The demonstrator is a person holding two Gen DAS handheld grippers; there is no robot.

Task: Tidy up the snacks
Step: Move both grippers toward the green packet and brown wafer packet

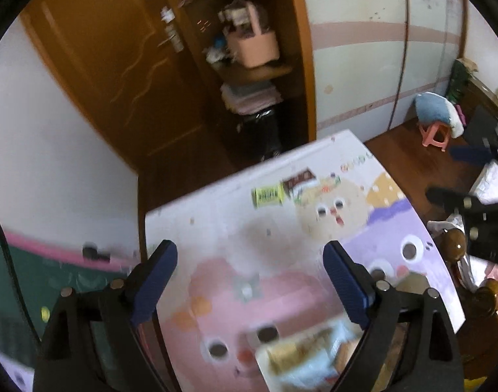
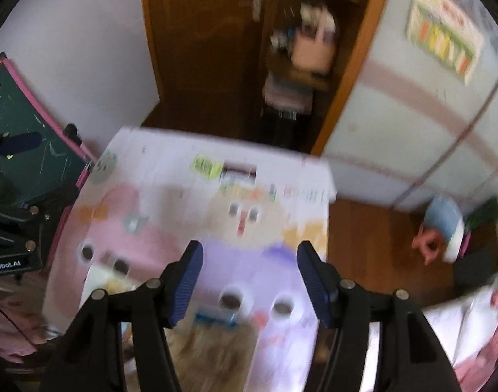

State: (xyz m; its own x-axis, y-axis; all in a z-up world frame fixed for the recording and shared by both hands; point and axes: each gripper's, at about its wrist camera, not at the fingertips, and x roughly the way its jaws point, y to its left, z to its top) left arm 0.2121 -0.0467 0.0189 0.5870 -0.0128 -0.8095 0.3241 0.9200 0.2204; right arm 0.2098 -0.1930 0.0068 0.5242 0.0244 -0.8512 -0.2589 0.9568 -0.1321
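A table covered by a cartoon-animal mat (image 1: pixel 281 235) (image 2: pixel 170 228) lies below both grippers. At its far edge a yellow-green snack packet (image 1: pixel 267 196) (image 2: pixel 206 166) lies beside a brown-and-white packet (image 1: pixel 299 184) (image 2: pixel 239 173). A blurred white-and-tan snack pack (image 1: pixel 311 356) sits at the near edge under my left gripper (image 1: pixel 252 281), which is open and empty. My right gripper (image 2: pixel 250 277) is also open with nothing between its pads. Below it lies a tan pack with a blue strip (image 2: pixel 216 333). Both views are motion-blurred.
A wooden wardrobe with open shelves and a pink basket (image 1: pixel 254 45) stands behind the table. A green chalkboard with a pink frame (image 2: pixel 30 160) leans at the left. A pink stool with a blue cushion (image 1: pixel 435 127) stands on the wooden floor to the right, near a bed.
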